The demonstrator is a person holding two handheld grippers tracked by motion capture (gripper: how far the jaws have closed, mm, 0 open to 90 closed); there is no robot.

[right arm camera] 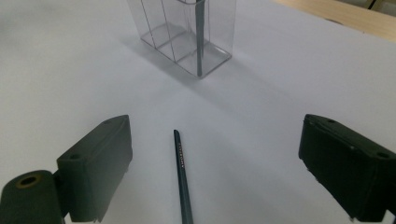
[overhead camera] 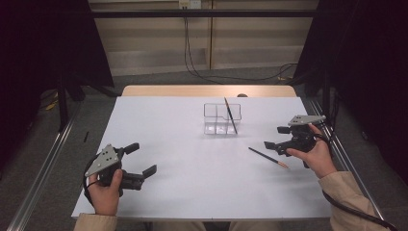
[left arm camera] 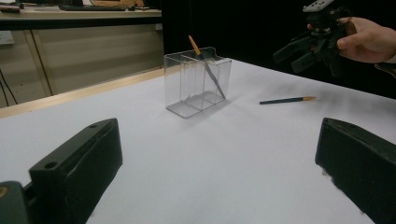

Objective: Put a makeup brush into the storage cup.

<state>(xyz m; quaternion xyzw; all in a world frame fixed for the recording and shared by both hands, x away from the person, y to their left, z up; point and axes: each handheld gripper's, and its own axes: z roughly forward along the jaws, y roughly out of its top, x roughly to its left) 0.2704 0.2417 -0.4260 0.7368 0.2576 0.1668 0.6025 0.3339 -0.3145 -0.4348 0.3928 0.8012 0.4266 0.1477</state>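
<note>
A clear plastic holder (overhead camera: 221,118) with three compartments stands at the table's middle back; a dark pencil (overhead camera: 230,114) leans in its right compartment. A second dark pencil (overhead camera: 267,157) with an orange end lies flat on the white tabletop, in front and to the right of the holder. My right gripper (overhead camera: 273,138) hovers open just right of that pencil, which in the right gripper view runs between the two jaws (right arm camera: 183,175), untouched. My left gripper (overhead camera: 140,160) rests open at the front left, nothing between its jaws. The holder (left arm camera: 197,80) and lying pencil (left arm camera: 286,100) appear ahead in the left gripper view.
The white tabletop (overhead camera: 183,159) has a wooden strip along its far edge (overhead camera: 207,90). Metal rails run down both sides. Cables hang over the floor behind the table (overhead camera: 192,62). Dark curtains flank the scene.
</note>
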